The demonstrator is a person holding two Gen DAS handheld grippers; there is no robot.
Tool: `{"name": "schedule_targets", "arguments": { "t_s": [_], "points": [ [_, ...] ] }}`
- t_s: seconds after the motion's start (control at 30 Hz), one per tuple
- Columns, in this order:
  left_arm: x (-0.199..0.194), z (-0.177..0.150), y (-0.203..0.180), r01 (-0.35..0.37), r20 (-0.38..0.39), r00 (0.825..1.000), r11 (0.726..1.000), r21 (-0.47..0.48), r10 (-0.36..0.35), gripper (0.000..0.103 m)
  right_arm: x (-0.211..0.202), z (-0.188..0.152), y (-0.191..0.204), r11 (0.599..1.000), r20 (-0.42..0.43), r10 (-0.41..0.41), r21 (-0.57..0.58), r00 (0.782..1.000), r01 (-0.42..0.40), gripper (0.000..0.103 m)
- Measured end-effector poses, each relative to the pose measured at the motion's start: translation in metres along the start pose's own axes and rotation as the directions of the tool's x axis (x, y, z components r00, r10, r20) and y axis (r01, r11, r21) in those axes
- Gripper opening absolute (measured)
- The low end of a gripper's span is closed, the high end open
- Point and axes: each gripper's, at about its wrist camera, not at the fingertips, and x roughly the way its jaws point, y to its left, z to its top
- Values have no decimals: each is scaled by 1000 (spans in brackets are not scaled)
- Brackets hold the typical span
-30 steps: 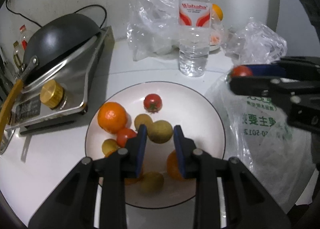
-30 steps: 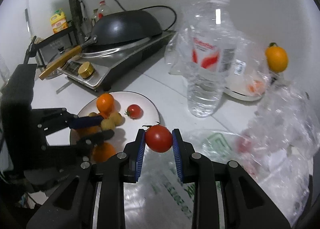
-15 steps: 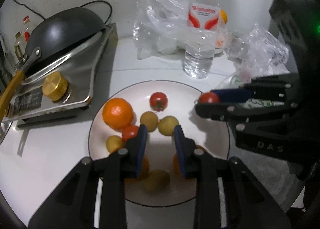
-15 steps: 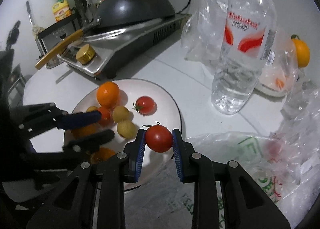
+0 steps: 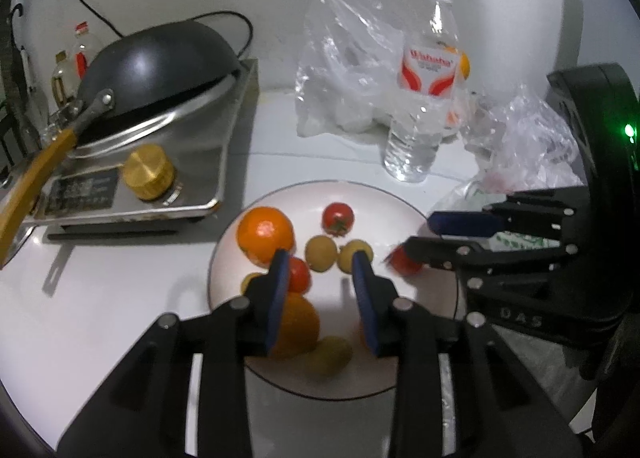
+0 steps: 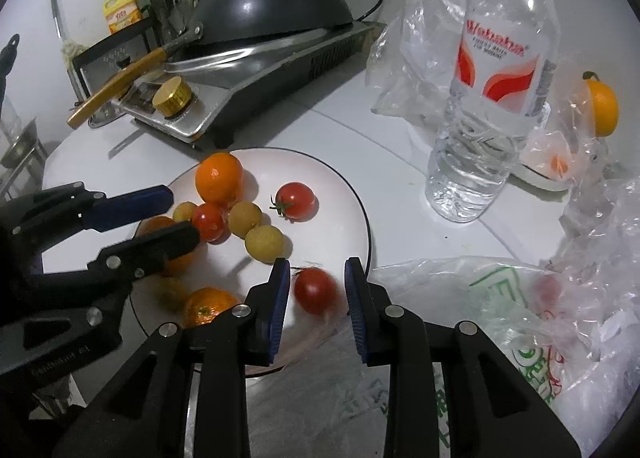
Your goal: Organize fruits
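A white plate (image 5: pixel 400 210) (image 6: pixel 340 186) holds oranges (image 5: pixel 265 233) (image 6: pixel 219 179), red tomatoes (image 5: pixel 338 218) (image 6: pixel 295 200) and several small yellow-green fruits (image 6: pixel 264 244). My right gripper (image 6: pixel 316 282) (image 5: pixel 416 236) is open over the plate's right rim; a blurred red tomato (image 6: pixel 316 291) (image 5: pixel 404 260) lies between its fingers, free of both pads. My left gripper (image 5: pixel 320 270) (image 6: pixel 182 214) is open and empty just above the fruits on the plate's left half.
A water bottle (image 5: pixel 424 98) (image 6: pixel 492 98) stands behind the plate. Clear plastic bags (image 5: pixel 348 70) (image 6: pixel 520 298) lie behind and to the right, with an orange (image 6: pixel 602 108) beyond. A stove with a black wok (image 5: pixel 156 70) (image 6: pixel 272 6) is at the left.
My right gripper moved left over the plate's rim and opened, letting go of the tomato, which now drops blurred between its fingers. My left gripper opened wider above the fruits.
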Motion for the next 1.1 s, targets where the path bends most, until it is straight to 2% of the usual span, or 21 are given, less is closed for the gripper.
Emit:
{"name": "schedule_targets", "arguments": {
  "t_s": [0.1,0.2,0.27,0.5,0.57,0.63,0.7,0.83,0.97,1.1],
  "points": [
    [-11,1,2,-5,22,1000,1000,-10,5,38,-14,1,1,1000,27,-11,0,1000,11,30],
    [-25,2,2,0,58,998,1000,-20,1,55,-30,0,3,1000,56,-20,3,998,20,30],
    [-38,2,0,16,92,996,999,-29,-14,57,-47,-1,4,1000,93,-21,8,995,20,30],
    [-69,6,-9,6,155,988,999,-47,1,59,-97,-5,6,997,187,-74,17,980,72,30],
    [-79,7,-11,11,179,984,998,-57,-1,69,-111,-8,7,996,208,-86,21,974,84,30],
    [-91,7,-14,27,213,977,998,-64,-13,79,-122,-10,8,995,226,-95,24,970,92,33],
    [-104,9,-18,41,248,968,997,-63,-24,80,-133,-13,10,995,242,-103,20,965,101,36],
    [-128,12,-22,50,294,955,996,-78,-25,91,-152,-18,14,993,272,-121,22,955,119,36],
    [-154,13,-27,25,358,934,997,-74,3,91,-178,-23,19,991,320,-136,27,937,134,37],
    [-182,14,-33,-35,418,907,998,-55,55,93,-203,-24,24,988,378,-154,43,913,149,53]
  ]
}}
